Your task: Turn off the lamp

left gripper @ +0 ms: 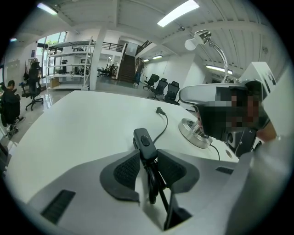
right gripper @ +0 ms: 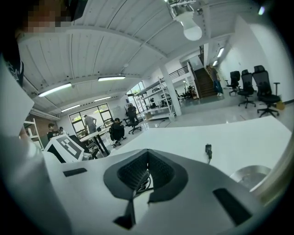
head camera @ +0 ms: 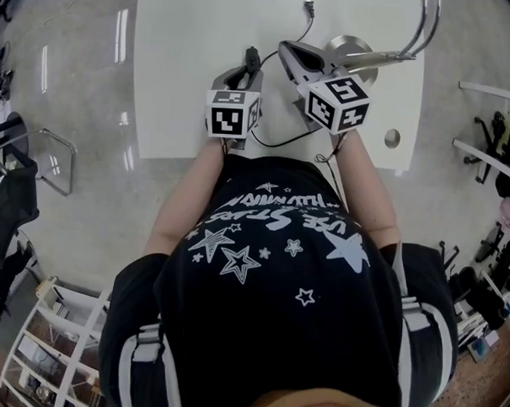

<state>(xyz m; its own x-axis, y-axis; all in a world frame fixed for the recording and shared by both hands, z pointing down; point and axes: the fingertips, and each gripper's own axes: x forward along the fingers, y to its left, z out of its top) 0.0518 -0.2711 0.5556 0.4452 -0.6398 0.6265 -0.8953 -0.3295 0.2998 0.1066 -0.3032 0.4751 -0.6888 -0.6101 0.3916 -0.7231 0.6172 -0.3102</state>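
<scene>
Switch between left gripper's fingers — shirt lettering illegible.

We log the table as smooth white with a faint sheen. Lamp base and lamp arm are polished metal, mirror-bright. Switch and cord are black plastic, satin. Left gripper and right gripper have matt pale plastic shells; their pads are dark, finely ribbed and rubbery-looking. The floor, left of the head view, is glossy and reflective. The shirt is black cloth with white print.
</scene>
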